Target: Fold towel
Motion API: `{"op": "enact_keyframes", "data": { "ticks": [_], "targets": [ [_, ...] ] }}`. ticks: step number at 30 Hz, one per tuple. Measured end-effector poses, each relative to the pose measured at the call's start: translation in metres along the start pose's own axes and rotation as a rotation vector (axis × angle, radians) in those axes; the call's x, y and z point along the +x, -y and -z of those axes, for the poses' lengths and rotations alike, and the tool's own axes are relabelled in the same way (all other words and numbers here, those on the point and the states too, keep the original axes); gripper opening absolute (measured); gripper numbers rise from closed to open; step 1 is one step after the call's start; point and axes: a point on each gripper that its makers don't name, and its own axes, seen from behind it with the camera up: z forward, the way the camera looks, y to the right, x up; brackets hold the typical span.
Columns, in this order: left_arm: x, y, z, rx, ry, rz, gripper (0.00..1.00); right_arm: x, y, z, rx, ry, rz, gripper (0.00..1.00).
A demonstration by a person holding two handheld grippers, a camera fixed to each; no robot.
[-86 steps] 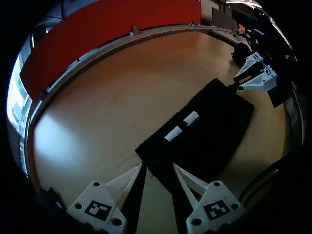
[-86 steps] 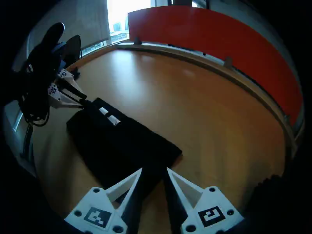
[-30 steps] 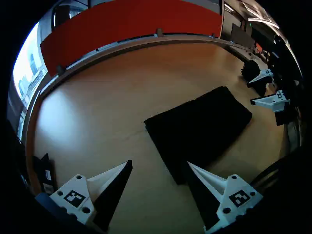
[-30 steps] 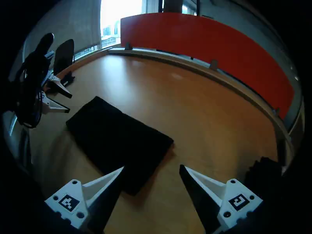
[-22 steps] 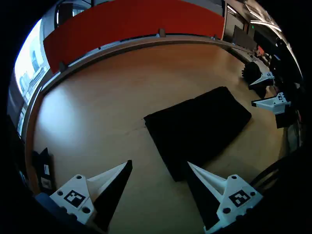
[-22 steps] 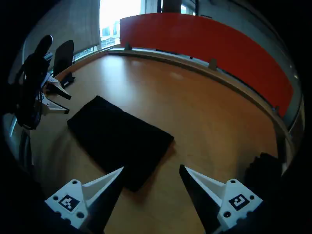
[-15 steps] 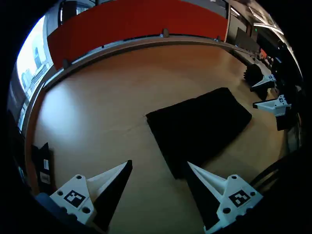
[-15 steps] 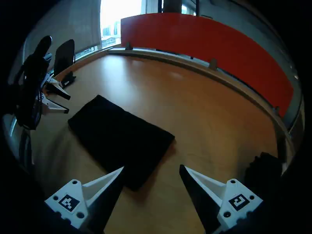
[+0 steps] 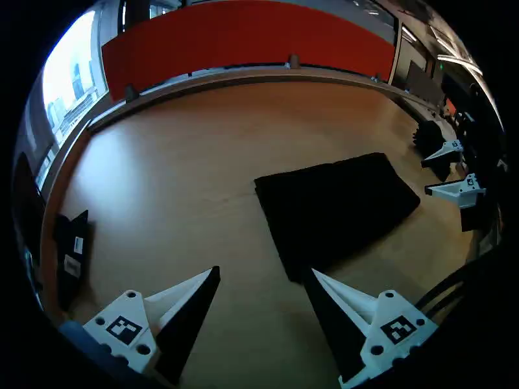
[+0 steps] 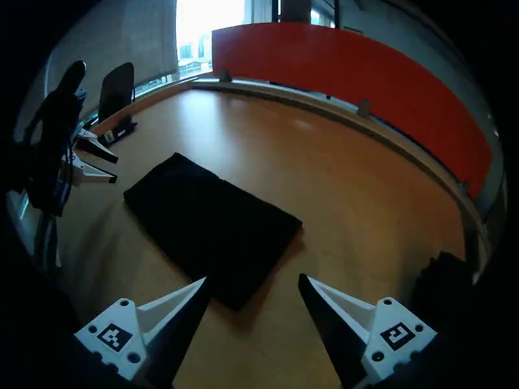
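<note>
— One folded black cloth towel: where does it lie?
— Flat, near the middle of your tan wooden surface.
— Your left claw?
— Fingers spread wide, holding nothing.
— Your right claw?
— Spread wide too, likewise empty.

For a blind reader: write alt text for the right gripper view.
A folded black towel lies on a wooden table, between the open right gripper and the open left gripper at its far end. A red partition backs the table.
</note>
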Motion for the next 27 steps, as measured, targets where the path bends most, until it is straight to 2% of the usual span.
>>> {"op": "enact_keyframes", "data": {
  "ticks": [19, 27],
  "targets": [
    [-0.016, 0.012, 0.022, 0.066, -0.059, 0.098, 0.94, -0.016, 0.01, -0.004, 0.054, 0.043, 0.054, 0.99],
    [-0.025, 0.017, 0.03, 0.09, -0.068, 0.115, 0.94, -0.02, 0.015, -0.006, 0.082, 0.06, 0.083, 0.91]
  ]
}}
